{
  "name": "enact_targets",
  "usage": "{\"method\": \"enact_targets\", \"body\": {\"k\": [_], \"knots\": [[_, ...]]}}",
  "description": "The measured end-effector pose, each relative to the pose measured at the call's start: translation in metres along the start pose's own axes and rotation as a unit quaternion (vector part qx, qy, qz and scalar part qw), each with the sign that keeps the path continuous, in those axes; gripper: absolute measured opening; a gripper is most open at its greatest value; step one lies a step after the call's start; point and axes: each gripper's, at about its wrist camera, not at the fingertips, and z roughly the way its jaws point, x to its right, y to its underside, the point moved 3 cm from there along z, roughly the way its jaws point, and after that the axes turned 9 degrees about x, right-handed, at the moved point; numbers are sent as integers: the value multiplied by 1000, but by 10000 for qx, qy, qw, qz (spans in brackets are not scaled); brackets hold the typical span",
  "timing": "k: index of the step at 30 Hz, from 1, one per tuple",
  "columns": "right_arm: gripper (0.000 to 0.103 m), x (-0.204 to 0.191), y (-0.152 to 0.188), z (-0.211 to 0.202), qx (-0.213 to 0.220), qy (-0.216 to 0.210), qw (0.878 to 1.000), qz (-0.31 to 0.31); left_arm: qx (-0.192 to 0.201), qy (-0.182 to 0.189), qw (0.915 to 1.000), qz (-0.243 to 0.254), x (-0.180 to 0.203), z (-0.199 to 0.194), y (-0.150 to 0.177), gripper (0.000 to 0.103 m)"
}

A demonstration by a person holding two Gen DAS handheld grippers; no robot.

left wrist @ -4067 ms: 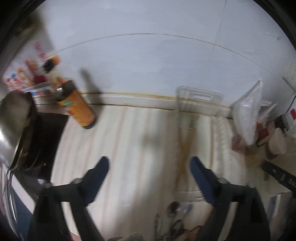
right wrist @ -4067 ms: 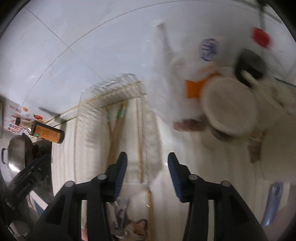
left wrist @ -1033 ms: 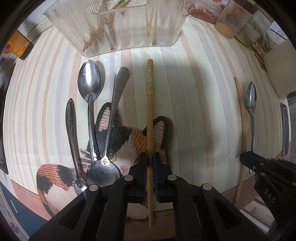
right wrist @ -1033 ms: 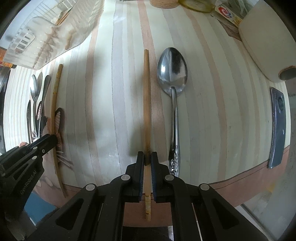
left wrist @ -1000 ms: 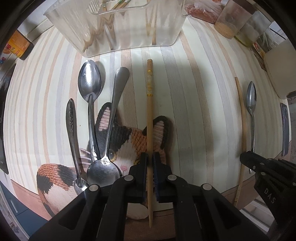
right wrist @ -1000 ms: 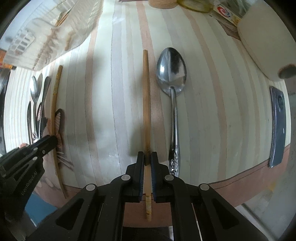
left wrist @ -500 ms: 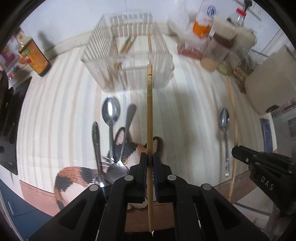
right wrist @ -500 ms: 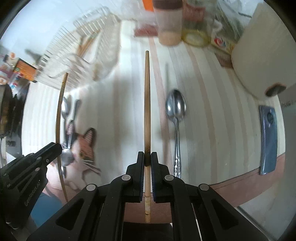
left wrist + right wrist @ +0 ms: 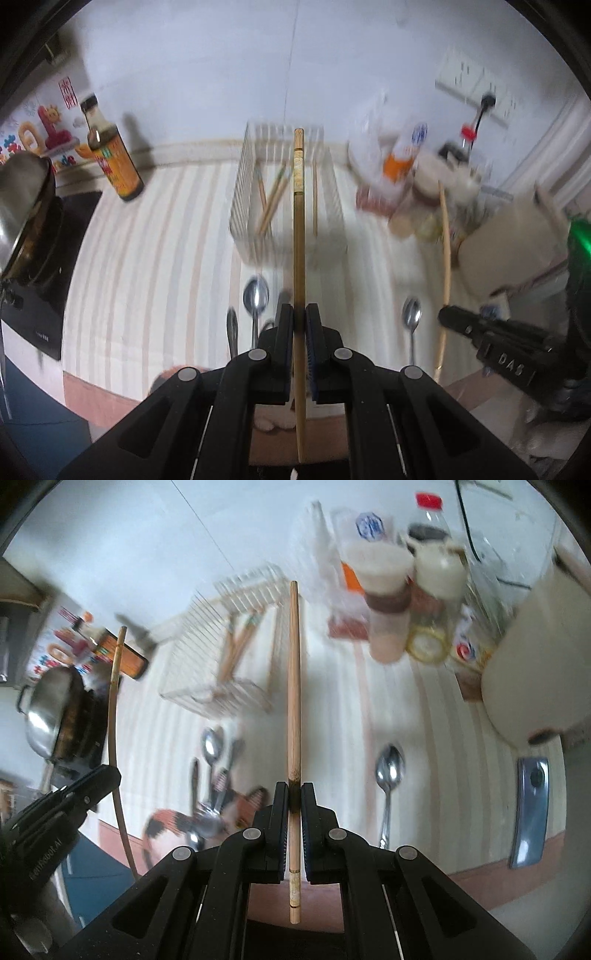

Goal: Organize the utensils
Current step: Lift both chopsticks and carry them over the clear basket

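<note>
My left tongs (image 9: 299,325) are pinching one chopstick (image 9: 298,236) low on its shaft, and my right tongs (image 9: 294,801) are pinching the other chopstick (image 9: 293,672) the same way, both sticks lifted off the striped counter (image 9: 147,258) and pointing straight ahead of the tips. The clear basket (image 9: 284,206) lies ahead of and below both tips, with a few chopsticks lying in it.

To finish this well, I judge I should carry each tip over the near rim first, then lower the stick until it lies along the basket's length beside the ones inside, and only then let go (dropping from height would likely bounce it out). Each grip sits near one end, so the long free part may swing; slow wrists and one hand at a time would keep the two sticks from crossing.

The left view shows the wall sockets (image 9: 476,85) and the sauce bottle (image 9: 112,162) clearly off to the left of my tongs. Only the right view shows the phone (image 9: 530,812) far right near the counter edge, and the jars (image 9: 388,602) ahead to the right up close. Spoons (image 9: 388,775) wait on the counter below.
</note>
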Motion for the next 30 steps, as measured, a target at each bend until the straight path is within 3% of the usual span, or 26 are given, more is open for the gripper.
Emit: {"method": "enact_targets", "body": {"k": [8, 16, 21, 30], "knots": [[7, -23, -64, 0, 242, -349, 9991, 69, 141, 285, 9988, -384, -17, 9, -69, 4], [7, -36, -132, 56, 42, -608, 9970, 469, -202, 512, 9964, -645, -35, 69, -124, 4], [7, -39, -160, 106, -189, -490, 9965, 643, -620, 681, 9929, -753, -44, 117, -142, 4], [7, -50, -174, 183, -635, -241, 9961, 562, -1118, 542, 9890, -807, -60, 178, -142, 4]]}}
